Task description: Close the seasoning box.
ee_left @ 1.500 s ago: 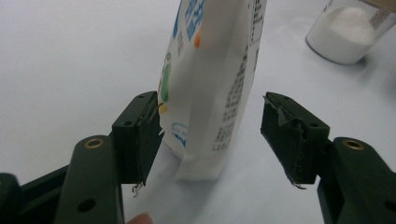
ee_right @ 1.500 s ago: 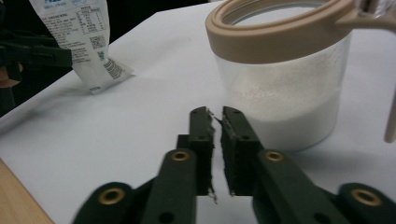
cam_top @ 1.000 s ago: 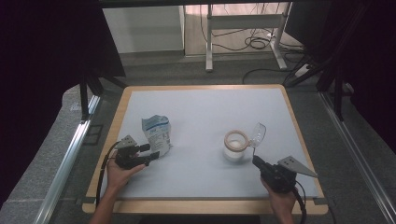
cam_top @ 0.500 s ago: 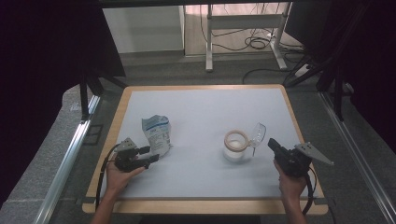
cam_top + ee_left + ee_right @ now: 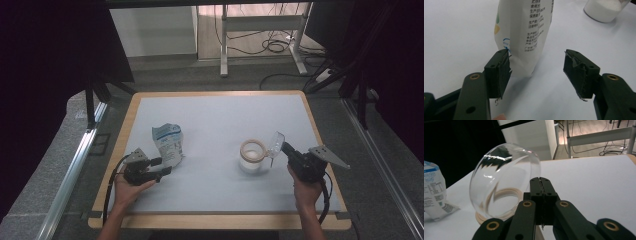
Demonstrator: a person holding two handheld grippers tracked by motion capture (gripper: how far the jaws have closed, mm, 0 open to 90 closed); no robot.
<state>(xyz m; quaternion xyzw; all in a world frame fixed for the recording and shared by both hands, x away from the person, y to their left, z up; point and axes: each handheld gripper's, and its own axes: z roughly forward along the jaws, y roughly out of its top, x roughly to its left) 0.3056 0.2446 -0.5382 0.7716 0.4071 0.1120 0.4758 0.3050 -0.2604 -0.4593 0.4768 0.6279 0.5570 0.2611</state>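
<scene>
We judge the clear glass lid (image 5: 504, 180) light, slick, breakable; right gripper (image 5: 283, 147) clamps its rim, left gripper (image 5: 536, 72) gapes near the soft bag (image 5: 524, 35).

The right gripper (image 5: 283, 148), jaws clamped on the rim of a clear glass bowl (image 5: 275, 145), has swung from the table's near edge out toward its right side and risen a little. The bowl has travelled with it, from behind the jar (image 5: 252, 155) to the jar's right side.
</scene>
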